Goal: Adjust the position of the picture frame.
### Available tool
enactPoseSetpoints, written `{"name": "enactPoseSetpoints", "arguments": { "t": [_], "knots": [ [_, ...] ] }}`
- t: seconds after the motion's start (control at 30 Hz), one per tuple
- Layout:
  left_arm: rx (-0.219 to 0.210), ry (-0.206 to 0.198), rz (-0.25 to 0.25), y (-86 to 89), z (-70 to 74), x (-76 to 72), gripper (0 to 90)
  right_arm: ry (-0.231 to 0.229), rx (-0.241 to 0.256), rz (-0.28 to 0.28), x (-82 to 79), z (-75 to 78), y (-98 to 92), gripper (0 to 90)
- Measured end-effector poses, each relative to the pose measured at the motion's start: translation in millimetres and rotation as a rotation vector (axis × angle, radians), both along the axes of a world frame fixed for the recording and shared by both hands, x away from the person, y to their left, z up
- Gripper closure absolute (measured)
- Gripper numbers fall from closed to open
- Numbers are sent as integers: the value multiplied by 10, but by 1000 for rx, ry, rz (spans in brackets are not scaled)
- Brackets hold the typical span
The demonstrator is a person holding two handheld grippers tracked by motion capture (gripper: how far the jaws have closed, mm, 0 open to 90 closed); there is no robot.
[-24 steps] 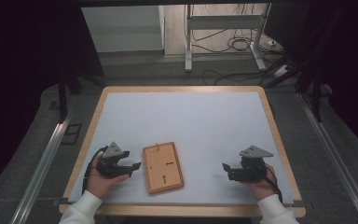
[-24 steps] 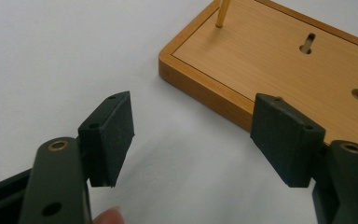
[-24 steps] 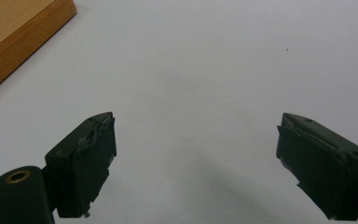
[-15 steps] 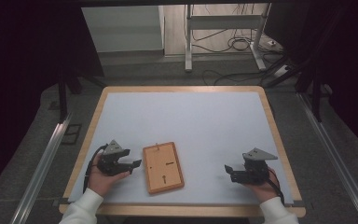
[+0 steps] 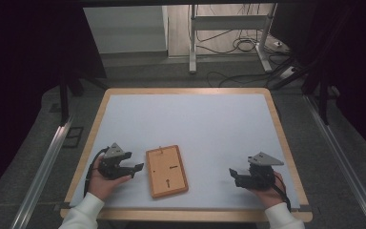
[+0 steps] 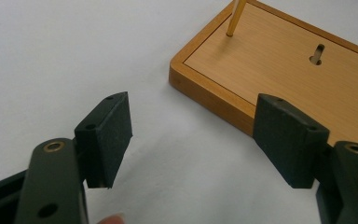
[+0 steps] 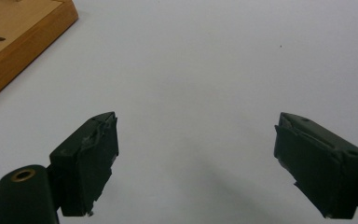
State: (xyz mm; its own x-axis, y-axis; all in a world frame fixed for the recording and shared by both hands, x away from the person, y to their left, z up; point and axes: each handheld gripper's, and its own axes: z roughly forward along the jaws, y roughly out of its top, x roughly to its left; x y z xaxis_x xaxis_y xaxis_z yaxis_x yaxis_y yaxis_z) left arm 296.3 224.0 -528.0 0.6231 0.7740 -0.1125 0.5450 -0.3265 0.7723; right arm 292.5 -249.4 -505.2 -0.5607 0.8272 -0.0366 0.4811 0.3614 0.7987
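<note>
A flat wooden board lies near the table's front edge, between my two hands. It has a thin upright peg at its far edge and two small keyhole slots. In the left gripper view the board is just ahead, with the peg standing in its corner. My left gripper rests left of the board, open and empty. My right gripper sits well to the right of the board, open with nothing between its jaws. A corner of the board shows at the upper left of the right gripper view.
The table has a pale blue-white mat and a wooden rim. Beyond it are a metal stand and cables on the floor. Rails run along both sides.
My right hand has drawn back a little toward the table's front edge. The left gripper and the board stay where they were.
</note>
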Motion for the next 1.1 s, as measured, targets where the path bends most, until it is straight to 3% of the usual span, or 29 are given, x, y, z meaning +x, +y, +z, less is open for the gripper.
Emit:
{"name": "enactPoseSetpoints", "arguments": {
  "t": [0.37, 0.57, 0.7, 0.9, 1.1],
  "knots": [
    [7, -22, -44, -58, 90, -5, 298, -1, 9, 31, -48, 6, 13, 144],
    [-5, -23, -63, -103, 154, 98, 287, -3, -35, 66, -68, -24, 35, 146],
    [0, -24, -62, -129, 186, 130, 284, -14, -33, 83, -91, -26, 22, 146],
    [4, -23, -63, -134, 215, 143, 299, -23, -29, 70, -113, -11, 7, 146],
    [11, -20, -77, -206, 214, 268, 299, -17, -38, 67, -93, -39, 6, 146]
  ]
}}
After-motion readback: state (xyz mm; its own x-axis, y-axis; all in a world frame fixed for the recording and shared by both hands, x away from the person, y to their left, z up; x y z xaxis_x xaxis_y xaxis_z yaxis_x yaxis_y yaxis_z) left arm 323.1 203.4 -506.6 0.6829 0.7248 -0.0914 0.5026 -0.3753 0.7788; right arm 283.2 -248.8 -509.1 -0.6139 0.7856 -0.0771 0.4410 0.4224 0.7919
